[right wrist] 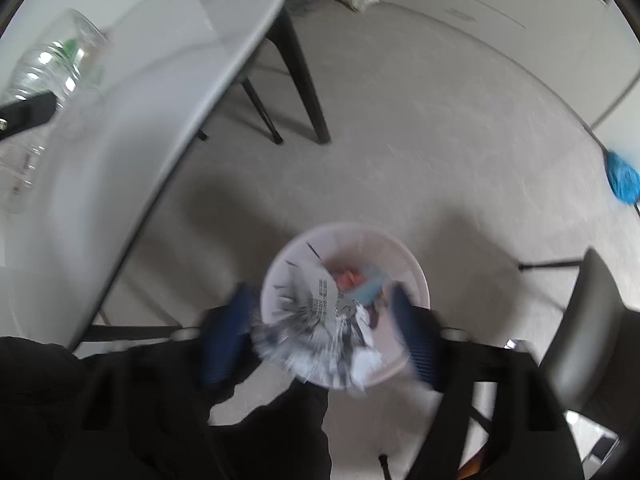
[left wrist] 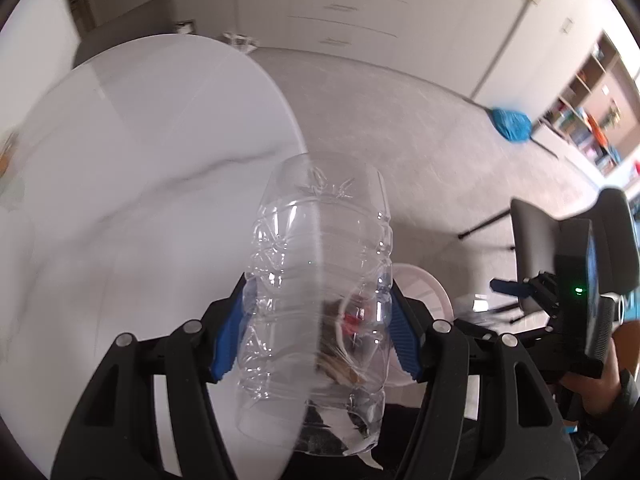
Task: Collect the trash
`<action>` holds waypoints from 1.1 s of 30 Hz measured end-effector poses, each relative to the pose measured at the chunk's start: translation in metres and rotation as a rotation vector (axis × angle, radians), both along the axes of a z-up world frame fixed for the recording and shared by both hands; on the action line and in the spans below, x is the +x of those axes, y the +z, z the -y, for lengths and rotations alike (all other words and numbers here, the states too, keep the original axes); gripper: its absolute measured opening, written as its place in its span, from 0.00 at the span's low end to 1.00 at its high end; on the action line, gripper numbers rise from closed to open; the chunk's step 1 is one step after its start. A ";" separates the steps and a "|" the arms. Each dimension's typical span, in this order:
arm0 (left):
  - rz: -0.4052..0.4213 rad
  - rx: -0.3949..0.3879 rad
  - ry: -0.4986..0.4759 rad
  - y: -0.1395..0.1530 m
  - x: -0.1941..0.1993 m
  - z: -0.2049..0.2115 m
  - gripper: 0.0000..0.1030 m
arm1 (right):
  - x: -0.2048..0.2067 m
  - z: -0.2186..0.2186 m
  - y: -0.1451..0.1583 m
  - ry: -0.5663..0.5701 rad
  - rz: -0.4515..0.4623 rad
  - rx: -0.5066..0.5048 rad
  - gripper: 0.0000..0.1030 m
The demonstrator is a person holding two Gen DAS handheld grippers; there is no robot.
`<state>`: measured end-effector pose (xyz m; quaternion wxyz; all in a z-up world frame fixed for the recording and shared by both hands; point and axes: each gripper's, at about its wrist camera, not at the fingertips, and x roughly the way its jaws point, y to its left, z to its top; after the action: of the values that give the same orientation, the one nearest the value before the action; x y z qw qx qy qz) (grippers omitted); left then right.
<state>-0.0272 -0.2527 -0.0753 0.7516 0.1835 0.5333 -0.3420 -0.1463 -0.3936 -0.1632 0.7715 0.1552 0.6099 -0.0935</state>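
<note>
My left gripper (left wrist: 316, 332) is shut on a clear crumpled plastic bottle (left wrist: 320, 280), held at the edge of the white marble table (left wrist: 140, 160). The same bottle shows at the far left of the right wrist view (right wrist: 48, 76). A white trash bin (right wrist: 400, 252) stands on the floor and holds paper and coloured scraps; its rim also shows behind the bottle (left wrist: 432, 284). My right gripper (right wrist: 324, 336) hangs over the bin, fingers wide apart, with crumpled printed paper (right wrist: 316, 320) blurred between them. Whether the pads touch the paper is unclear.
The table's dark legs (right wrist: 304, 80) stand on the grey carpet. A dark chair (right wrist: 592, 320) is right of the bin. A blue bag (right wrist: 622, 178) lies on the floor at the right. White cabinets (left wrist: 360, 8) line the far wall.
</note>
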 end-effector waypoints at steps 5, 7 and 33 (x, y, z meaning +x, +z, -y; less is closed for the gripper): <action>-0.037 0.016 -0.081 -0.011 -0.023 0.028 0.59 | -0.021 0.019 0.004 -0.084 -0.001 -0.029 0.95; -0.044 0.024 -0.112 -0.014 -0.029 0.036 0.59 | -0.040 0.033 0.007 -0.121 0.006 -0.045 0.97; -0.016 0.017 -0.124 -0.002 -0.076 0.058 0.87 | -0.068 0.065 0.068 -0.175 0.114 -0.116 0.97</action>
<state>-0.1030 -0.3105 -0.0770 0.7232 0.2199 0.5296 -0.3849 -0.2145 -0.4587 -0.0949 0.8014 0.1679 0.5429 -0.1865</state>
